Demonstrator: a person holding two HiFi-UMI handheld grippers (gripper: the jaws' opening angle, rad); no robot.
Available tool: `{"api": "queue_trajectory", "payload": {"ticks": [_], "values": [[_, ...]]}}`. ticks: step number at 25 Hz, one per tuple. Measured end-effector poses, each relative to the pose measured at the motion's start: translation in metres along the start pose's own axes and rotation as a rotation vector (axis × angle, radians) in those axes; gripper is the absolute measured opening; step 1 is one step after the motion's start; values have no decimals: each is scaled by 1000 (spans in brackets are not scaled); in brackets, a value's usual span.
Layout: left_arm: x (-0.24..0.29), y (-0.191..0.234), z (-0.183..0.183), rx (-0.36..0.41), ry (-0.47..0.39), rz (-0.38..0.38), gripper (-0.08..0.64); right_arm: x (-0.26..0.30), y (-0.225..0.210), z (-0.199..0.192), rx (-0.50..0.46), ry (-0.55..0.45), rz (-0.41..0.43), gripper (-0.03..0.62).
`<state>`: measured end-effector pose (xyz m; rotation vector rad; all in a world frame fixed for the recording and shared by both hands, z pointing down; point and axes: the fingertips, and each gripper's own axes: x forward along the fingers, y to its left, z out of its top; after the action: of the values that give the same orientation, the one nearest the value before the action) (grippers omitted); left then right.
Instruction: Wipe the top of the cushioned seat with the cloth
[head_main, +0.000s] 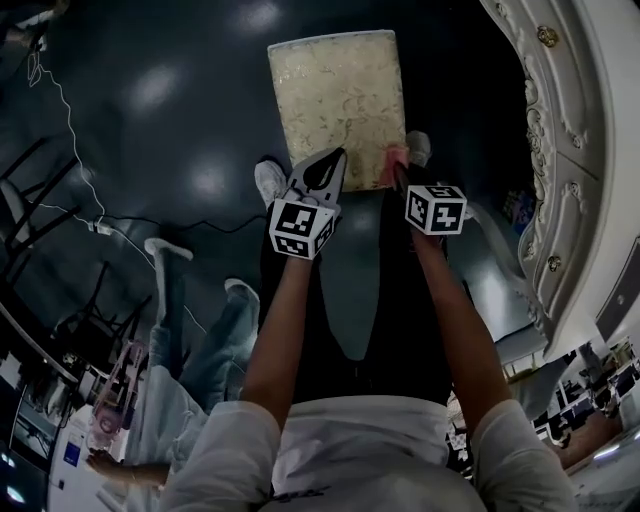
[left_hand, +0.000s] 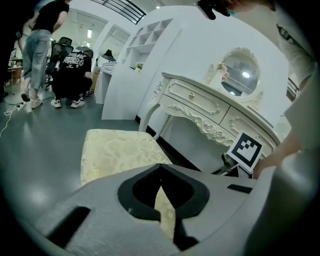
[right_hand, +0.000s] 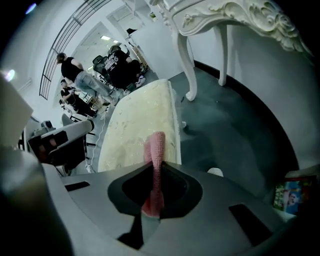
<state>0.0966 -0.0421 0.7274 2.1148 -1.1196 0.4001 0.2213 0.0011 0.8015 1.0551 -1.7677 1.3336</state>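
The cushioned seat (head_main: 335, 90) is cream with a leafy pattern and stands on the dark floor ahead of me; it also shows in the left gripper view (left_hand: 115, 150) and in the right gripper view (right_hand: 132, 125). My right gripper (head_main: 400, 170) (right_hand: 157, 167) is shut on a pink cloth (head_main: 388, 172) (right_hand: 155, 147). The cloth hangs at the seat's near right corner; I cannot tell whether it touches. My left gripper (head_main: 337, 156) (left_hand: 160, 167) is shut and empty, over the seat's near edge, left of the cloth.
A white ornate dressing table (head_main: 560, 150) (left_hand: 210, 107) with an oval mirror (left_hand: 240, 75) stands right of the seat. My shoes (head_main: 268, 180) are at the seat's near end. A cable (head_main: 70, 130) runs across the floor at left. People (left_hand: 75, 65) are farther off.
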Motion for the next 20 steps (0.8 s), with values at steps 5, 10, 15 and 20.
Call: {"api": "queue_trajectory", "payload": {"ticks": [5, 10, 15, 20], "values": [[0, 4, 3, -5, -6, 11, 12, -4, -20, -4, 37, 10, -62, 26], [-14, 24, 7, -21, -35, 55, 12, -6, -23, -4, 76, 5, -71, 25], [-46, 58, 5, -66, -63, 127, 12, -1, 45, -13, -4, 16, 58, 26], [-76, 87, -5, -69, -53, 175, 12, 37, 138, -43, -110, 77, 213, 26]]}}
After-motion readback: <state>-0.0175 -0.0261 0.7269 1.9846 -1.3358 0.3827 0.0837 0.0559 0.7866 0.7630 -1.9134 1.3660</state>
